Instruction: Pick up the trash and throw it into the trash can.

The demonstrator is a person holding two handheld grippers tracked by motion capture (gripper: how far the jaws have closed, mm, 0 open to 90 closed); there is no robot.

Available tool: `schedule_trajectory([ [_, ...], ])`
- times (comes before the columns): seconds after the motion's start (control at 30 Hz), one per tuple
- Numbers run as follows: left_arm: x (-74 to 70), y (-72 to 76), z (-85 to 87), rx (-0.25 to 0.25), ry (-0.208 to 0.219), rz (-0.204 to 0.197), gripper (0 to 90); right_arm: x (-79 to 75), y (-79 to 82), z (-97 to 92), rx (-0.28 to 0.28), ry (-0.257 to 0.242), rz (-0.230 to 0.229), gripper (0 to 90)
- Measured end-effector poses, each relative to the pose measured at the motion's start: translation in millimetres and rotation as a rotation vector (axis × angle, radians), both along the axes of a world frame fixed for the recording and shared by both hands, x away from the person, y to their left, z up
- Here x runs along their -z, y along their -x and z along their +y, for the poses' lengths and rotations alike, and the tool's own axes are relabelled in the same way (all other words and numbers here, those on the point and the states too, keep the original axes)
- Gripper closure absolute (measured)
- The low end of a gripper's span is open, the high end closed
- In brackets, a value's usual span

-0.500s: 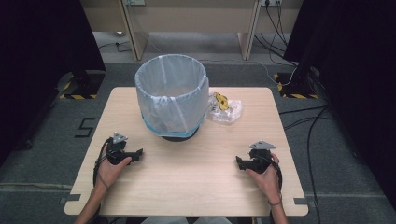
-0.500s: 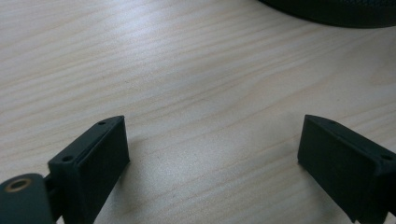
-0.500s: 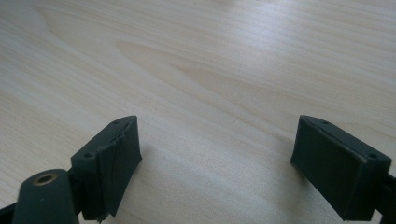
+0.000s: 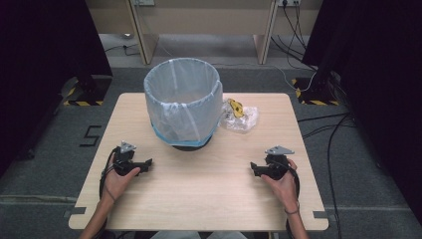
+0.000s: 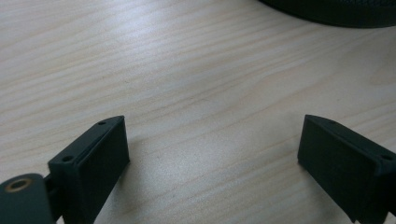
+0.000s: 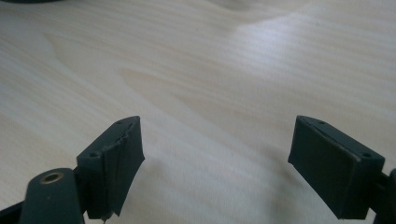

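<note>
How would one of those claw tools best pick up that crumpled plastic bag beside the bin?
Probably with the right gripper, which is nearer. Come down from above on a raised fold of the bag, on its side away from the bin. It lies soft and bunched on the table, so a pinch should gather it.

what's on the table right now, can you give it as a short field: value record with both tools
surface: light wood table
bin: round bin lined with a pale translucent bag, at the table's far middle
beside bin: crumpled clear plastic wrapper with a yellow bit, on the bin's right
left tool: open, holding nothing, low over bare wood
right tool: open, holding nothing, low over bare wood
hands: one on each tool, near edge
</note>
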State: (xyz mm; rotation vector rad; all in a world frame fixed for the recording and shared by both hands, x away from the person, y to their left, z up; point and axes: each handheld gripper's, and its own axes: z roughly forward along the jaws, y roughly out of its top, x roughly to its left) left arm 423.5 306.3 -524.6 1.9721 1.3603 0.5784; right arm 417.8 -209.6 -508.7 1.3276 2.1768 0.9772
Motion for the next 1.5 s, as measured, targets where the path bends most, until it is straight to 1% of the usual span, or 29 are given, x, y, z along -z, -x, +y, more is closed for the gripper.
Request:
schedule_trajectory([
  [0.03, 0.0, 0.0, -0.1, 0.0, 0.0, -0.001, 7.8, -1.6, -2.9, 1.2, -0.007, 0.0, -0.005, 17.5],
  [0.07, 0.0, 0.0, 0.0, 0.0, 0.001, 0.0, 7.8, -4.4, -11.0, 4.8, -0.008, -0.012, -0.012, 17.8],
  [0.13, 0.0, 0.0, 0.1, 0.001, 0.001, 0.001, 7.8, -7.0, -18.8, 7.9, -0.011, -0.013, -0.024, 18.7],
  [0.23, 0.0, 0.0, 0.1, 0.001, 0.001, 0.001, 7.7, -12.7, -33.8, 15.7, -0.022, -0.018, -0.031, 19.6],
  [0.27, 0.0, 0.0, 0.1, 0.001, 0.001, 0.001, 7.7, -14.1, -37.3, 17.5, -0.025, -0.016, -0.035, 20.3],
  [0.3, 0.0, 0.0, 0.1, 0.001, 0.001, 0.001, 7.7, -14.1, -37.3, 17.5, -0.025, -0.016, -0.035, 20.3],
  [0.33, 0.0, 0.0, 0.1, 0.001, 0.0, 0.001, 7.7, -18.6, -47.0, 22.7, -0.026, -0.019, -0.042, 22.3],
  [0.37, 0.0, 0.0, 0.1, 0.001, 0.001, 0.001, 7.7, -19.6, -50.4, 23.8, -0.029, -0.016, -0.049, 23.2],
  [0.43, 0.0, 0.0, 0.1, 0.001, 0.0, 0.001, 7.7, -21.6, -58.7, 27.2, -0.024, -0.024, -0.049, 24.7],
  [0.47, 0.0, 0.0, 0.1, 0.001, 0.0, 0.001, 7.7, -21.6, -58.7, 27.2, -0.024, -0.024, -0.049, 24.7],
  [0.5, 0.0, 0.0, 0.1, 0.001, 0.001, 0.001, 7.7, -21.8, -63.4, 28.1, -0.026, -0.023, -0.051, 25.0],
  [0.53, 0.0, 0.0, 0.0, 0.001, 0.001, 0.0, 7.7, -21.5, -72.1, 30.3, -0.024, -0.024, -0.044, 27.4],
  [0.63, 0.0, 0.0, 0.1, 0.001, 0.001, 0.001, 7.7, -20.7, -82.1, 33.0, -0.016, -0.02, -0.044, 29.1],
  [0.67, 0.0, 0.0, 0.1, 0.001, 0.001, 0.001, 7.7, -20.7, -82.1, 33.0, -0.016, -0.02, -0.044, 29.1],
  [0.7, 0.0, 0.0, 0.1, 0.001, 0.001, 0.001, 7.7, -20.1, -88.2, 34.8, -0.008, -0.024, -0.048, 29.4],
  [0.8, 0.0, 0.0, 0.0, 0.001, 0.001, 0.001, 7.7, -19.6, -97.0, 36.9, 0.004, -0.025, -0.047, 29.4],
  [0.83, 0.0, 0.0, 0.0, 0.001, 0.001, 0.001, 7.7, -19.6, -97.0, 36.9, 0.004, -0.025, -0.047, 29.4],
  [0.87, 0.0, 0.0, 0.0, 0.001, 0.0, 0.0, 7.8, -19.5, -104.3, 38.6, 0.014, -0.022, -0.046, 29.6],
  [0.93, 0.0, 0.1, 0.0, 0.001, 0.0, 0.0, 7.8, -20.2, -110.1, 39.8, 0.011, -0.022, -0.045, 32.0],
  [1.0, 0.0, 0.0, 0.0, 0.001, 0.0, 0.0, 7.8, -21.8, -116.3, 41.4, 0.014, -0.04, -0.041, 33.0],
  [1.07, 0.0, 0.0, 0.0, 0.001, 0.0, 0.0, 7.8, -23.9, -122.9, 43.2, 0.023, -0.033, -0.047, 33.6],
  [1.17, 0.0, 0.1, 0.0, 0.001, 0.0, 0.0, 7.8, -26.3, -129.8, 45.3, 0.029, -0.047, -0.043, 35.1],
  [1.3, 0.0, 0.2, -0.2, 0.001, -0.001, -0.001, 8.0, -25.6, -135.9, 47.8, 0.034, -0.043, -0.037, 35.9],
  [1.33, 0.0, 0.2, -0.1, 0.001, -0.001, 0.0, 8.0, -23.1, -140.4, 50.1, 0.034, -0.053, -0.022, 37.6],
  [1.37, 0.0, 0.2, -0.1, 0.001, -0.001, 0.0, 8.0, -22.0, -141.4, 50.7, 0.036, -0.056, -0.018, 38.8],
  [1.43, 0.0, 0.2, -0.1, 0.001, -0.001, -0.001, 8.0, -18.6, -142.9, 51.9, 0.027, -0.05, -0.007, 46.0],
  [1.5, 0.0, 0.3, -0.1, 0.001, -0.001, -0.001, 8.0, -14.2, -143.6, 51.7, 0.014, -0.032, 0.006, 53.2],
])
